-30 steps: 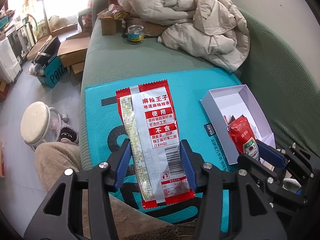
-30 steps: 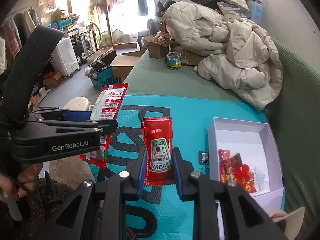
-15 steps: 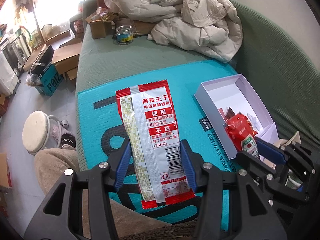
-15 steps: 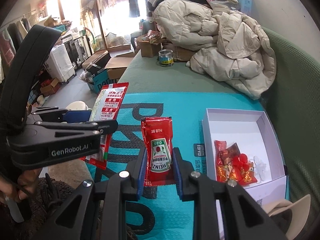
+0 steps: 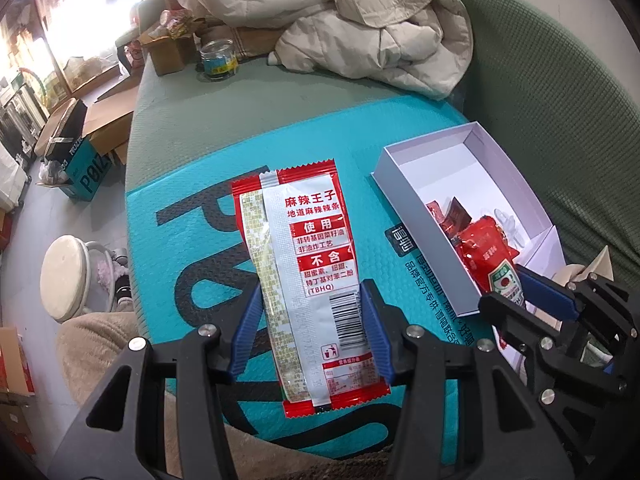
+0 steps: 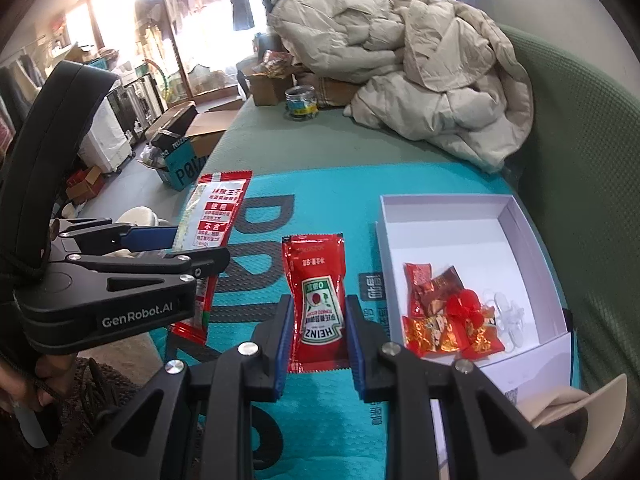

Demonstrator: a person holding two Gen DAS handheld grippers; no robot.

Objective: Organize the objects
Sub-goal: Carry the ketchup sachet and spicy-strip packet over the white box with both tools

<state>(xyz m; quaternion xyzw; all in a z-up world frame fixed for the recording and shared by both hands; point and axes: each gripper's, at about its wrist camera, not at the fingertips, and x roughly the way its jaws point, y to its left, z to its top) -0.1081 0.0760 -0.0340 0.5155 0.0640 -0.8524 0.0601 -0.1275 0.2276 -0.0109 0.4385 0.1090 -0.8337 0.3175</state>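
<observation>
**Two sachets held above a teal mailer on a green sofa**

Nearest the cameras, over the front edge of the teal padded mailer point(image 5: 192, 216), a person's two handheld grippers each carry a sachet. Left gripper point(image 5: 311, 332): its blue pads are clamped on the long sides of a red-and-silver spicy snack strip packet point(image 5: 304, 272), which stands lengthwise between them, barcode low, Chinese lettering above. Right gripper point(image 6: 317, 332): its jaws are closed narrowly on a red Heinz ketchup sachet point(image 6: 318, 300), label upside down toward the lens. Seen from the right wrist, the left gripper sits to the left, a hand point(image 6: 38, 384) wrapped round its grip at the lower left corner.

Just right of the ketchup sachet, on the mailer's right side, lies an open white cardboard box point(image 6: 444, 206). Red and gold wrapped sweets point(image 6: 436, 320) and some clear plastic pieces point(image 6: 506, 316) are gathered at its near end; its far end is bare.

Beyond the mailer's far edge the green sofa seat point(image 5: 256, 116) carries a small glass jar point(image 5: 218, 60) with a blue-and-yellow label, a brown cardboard box point(image 5: 170, 50) beside it, and a heap of cream padded jackets point(image 5: 360, 20) toward the backrest. Off the sofa's left edge, a round white stool point(image 5: 64, 276) and open cartons point(image 5: 86, 152) stand on the floor.
</observation>
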